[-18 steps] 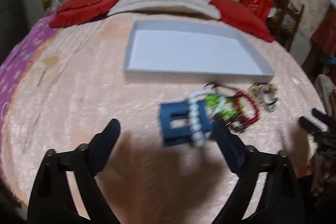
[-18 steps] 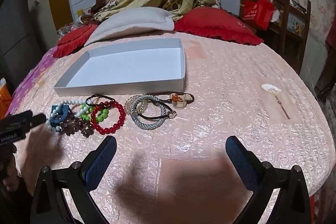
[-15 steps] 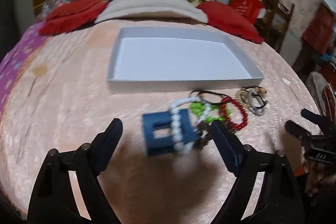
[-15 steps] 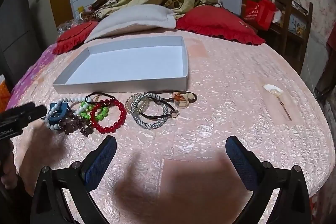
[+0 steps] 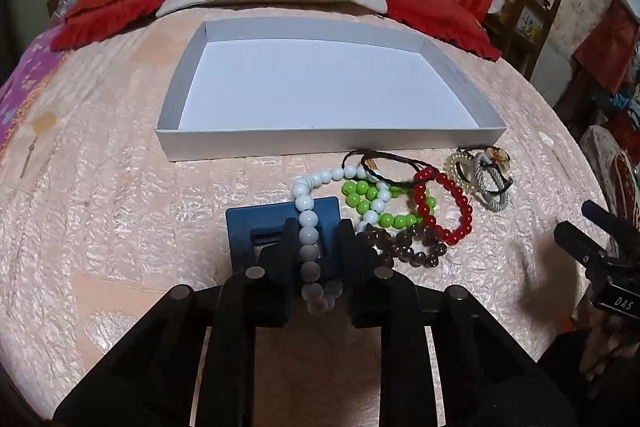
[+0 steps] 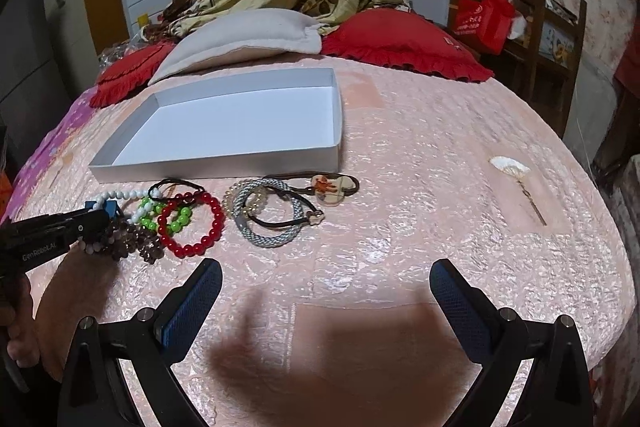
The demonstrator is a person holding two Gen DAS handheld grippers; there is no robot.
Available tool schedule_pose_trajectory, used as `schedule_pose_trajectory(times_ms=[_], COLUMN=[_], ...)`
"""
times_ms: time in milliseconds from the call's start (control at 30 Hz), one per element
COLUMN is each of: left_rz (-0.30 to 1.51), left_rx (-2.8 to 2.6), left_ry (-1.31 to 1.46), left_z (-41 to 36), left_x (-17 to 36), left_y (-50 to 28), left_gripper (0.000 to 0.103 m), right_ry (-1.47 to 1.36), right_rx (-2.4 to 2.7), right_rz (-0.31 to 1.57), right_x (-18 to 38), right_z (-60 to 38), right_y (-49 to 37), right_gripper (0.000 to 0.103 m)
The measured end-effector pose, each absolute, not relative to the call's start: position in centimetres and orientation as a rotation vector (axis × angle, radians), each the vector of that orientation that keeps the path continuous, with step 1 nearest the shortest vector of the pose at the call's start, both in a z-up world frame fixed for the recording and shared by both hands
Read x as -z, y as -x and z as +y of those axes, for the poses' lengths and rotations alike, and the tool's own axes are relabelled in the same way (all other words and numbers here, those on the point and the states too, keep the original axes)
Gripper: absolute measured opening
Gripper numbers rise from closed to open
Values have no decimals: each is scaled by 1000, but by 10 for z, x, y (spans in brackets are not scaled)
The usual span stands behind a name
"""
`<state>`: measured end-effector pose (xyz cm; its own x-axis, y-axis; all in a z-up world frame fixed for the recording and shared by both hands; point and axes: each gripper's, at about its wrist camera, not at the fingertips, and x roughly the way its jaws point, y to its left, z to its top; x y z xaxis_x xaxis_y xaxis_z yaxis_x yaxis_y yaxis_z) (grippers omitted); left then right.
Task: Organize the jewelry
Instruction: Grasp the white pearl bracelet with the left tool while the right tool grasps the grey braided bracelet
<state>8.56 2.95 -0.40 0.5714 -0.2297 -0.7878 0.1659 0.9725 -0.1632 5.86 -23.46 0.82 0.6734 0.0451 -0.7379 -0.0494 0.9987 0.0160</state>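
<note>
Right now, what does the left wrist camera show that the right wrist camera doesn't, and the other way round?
Only the left wrist view shows the left gripper from behind, shut on the white bead bracelet over a blue block.

Only the right wrist view shows the open right gripper with nothing between its fingers, and a small white fan-shaped pin on the pink bedspread.

Both show the shallow white cardboard tray, the red bead bracelet, and the green bead bracelet.
</note>
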Motion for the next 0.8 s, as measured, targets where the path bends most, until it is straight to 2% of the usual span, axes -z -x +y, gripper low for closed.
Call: schedule_pose_trajectory(times_ms=[33, 400, 467, 533, 600, 633, 733, 800], left_rz=[935, 846, 831, 808, 793, 789, 780, 776], left_rx=[231, 377, 400, 426, 437, 439, 441, 440], left_ry=[86, 172, 175, 194, 213, 222, 246, 258], left_z=[31, 25, 22, 21, 23, 24, 29, 31], left_x=[4, -18, -21, -27, -31, -32, -35, -36], left_y=[-86, -73, -71, -68, -66, -66, -65, -64], left_gripper=[8, 8, 8, 8, 8, 8, 8, 8], right_ry=[-4, 19, 5, -17, -1, 7, 4, 16], right_rx=[-55, -98, -160, -220, -237, -248, -307, -369], right_rz=[832, 887, 891, 890, 884, 889, 907, 914], right_x=[-8, 2, 1, 0, 2, 3, 6, 7], right_z=[-235, -240, -242, -243, -241, -240, -233, -225], right_y=[-59, -75, -86, -94, -100, -102, -107, -110], right_gripper=[103, 103, 97, 83, 79, 71, 59, 54])
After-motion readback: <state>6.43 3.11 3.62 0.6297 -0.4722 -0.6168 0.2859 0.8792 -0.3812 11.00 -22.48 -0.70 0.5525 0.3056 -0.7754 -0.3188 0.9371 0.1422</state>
